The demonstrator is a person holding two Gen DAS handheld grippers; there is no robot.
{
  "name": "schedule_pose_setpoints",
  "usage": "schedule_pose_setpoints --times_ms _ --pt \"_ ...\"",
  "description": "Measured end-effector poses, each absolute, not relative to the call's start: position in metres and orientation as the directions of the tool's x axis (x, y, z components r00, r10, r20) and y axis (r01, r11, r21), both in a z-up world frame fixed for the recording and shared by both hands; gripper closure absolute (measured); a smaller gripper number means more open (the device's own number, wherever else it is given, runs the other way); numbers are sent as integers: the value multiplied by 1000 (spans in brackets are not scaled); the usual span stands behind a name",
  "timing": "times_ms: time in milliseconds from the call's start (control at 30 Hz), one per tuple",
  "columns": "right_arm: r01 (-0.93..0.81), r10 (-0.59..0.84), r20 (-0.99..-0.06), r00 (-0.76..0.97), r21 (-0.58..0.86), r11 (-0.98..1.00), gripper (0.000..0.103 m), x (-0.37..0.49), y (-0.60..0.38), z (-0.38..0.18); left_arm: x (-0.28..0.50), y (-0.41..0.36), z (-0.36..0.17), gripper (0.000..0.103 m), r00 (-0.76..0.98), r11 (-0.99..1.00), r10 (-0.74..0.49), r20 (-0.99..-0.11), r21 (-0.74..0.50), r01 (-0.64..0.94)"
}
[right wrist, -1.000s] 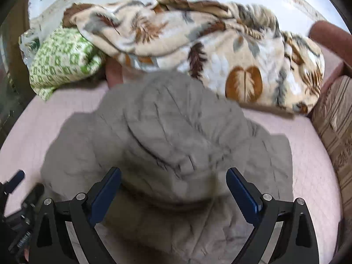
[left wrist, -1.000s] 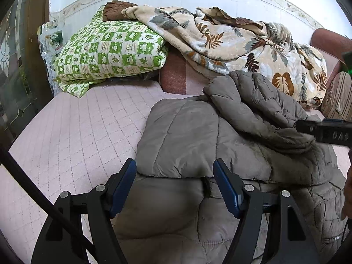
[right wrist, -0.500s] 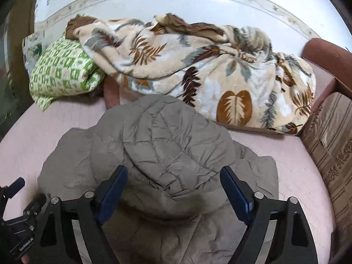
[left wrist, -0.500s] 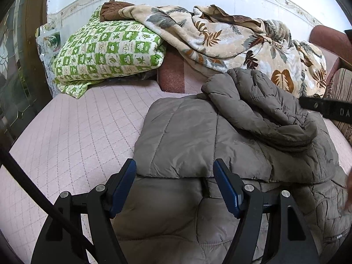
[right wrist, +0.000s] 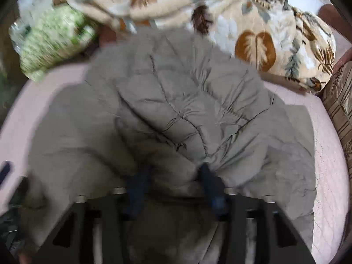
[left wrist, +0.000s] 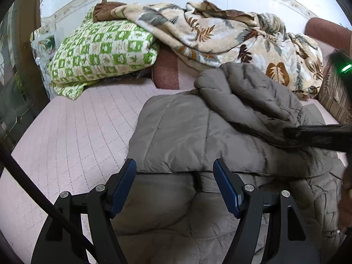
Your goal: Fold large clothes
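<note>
While left tool stays spread, right tool has just closed, pinching grey jacket fold.

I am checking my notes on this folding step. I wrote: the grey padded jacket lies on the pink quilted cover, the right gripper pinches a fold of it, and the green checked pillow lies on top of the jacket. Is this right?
Not quite. The green checked pillow does not lie on the grey padded jacket; it lies apart, at the far left of the pink quilted cover, as the left wrist view shows. The right gripper, jaws just closing, does pinch a fold.

Bare mattress open left of jacket, pillow, blanket blocking behind
</note>
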State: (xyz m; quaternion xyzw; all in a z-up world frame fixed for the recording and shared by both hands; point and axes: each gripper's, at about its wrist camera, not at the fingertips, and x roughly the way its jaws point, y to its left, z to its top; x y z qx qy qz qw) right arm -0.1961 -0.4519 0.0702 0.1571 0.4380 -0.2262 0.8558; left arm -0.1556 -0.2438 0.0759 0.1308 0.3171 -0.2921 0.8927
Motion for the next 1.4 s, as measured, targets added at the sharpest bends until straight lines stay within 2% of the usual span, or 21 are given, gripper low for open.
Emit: schedule_pose_setpoints --times_ms 167,233,300,467,600,733,800,833,900,1000,1133,1400 --pt "476 -266 -733 626 89 875 60 -262 -414 121 -172 -238 86 31 633 782 -449 -631 66 620" --pt "490 -265 -720 641 118 864 49 -303 -401 126 -184 -234 89 31 632 774 -453 -629 76 629" --pt "498 -244 -716 654 166 851 43 -345 -390 120 -198 -227 92 31 620 761 -470 -628 69 646" --pt "548 -219 -753 621 217 808 43 -426 -369 85 -238 -195 92 25 567 744 -517 -641 -8 669" --pt "576 -251 -781 571 164 801 36 -460 -354 60 -272 -160 72 25 553 760 -488 -675 -18 649" --pt "572 -282 -778 561 119 812 32 -469 -344 47 -289 -132 42 25 533 788 -418 -736 -2 616" --pt "559 -232 -790 568 162 813 29 -469 -345 33 -291 -127 24 25 520 795 -371 -769 25 606" --pt "558 -216 -798 563 174 811 24 -468 -346 25 -292 -127 16 25 530 795 -346 -774 58 604" --pt "565 -195 -826 529 171 807 21 -462 -347 6 -296 -129 11 21 554 780 -325 -767 114 615" --pt "570 -238 -826 511 118 813 18 -457 -341 6 -302 -129 6 16 580 773 -311 -753 154 615" --pt "555 -214 -820 531 146 819 16 -462 -343 4 -297 -127 5 10 568 794 -306 -764 125 595" --pt "515 -198 -811 550 143 845 9 -468 -332 1 -296 -127 3 9 570 796 -313 -759 117 593"
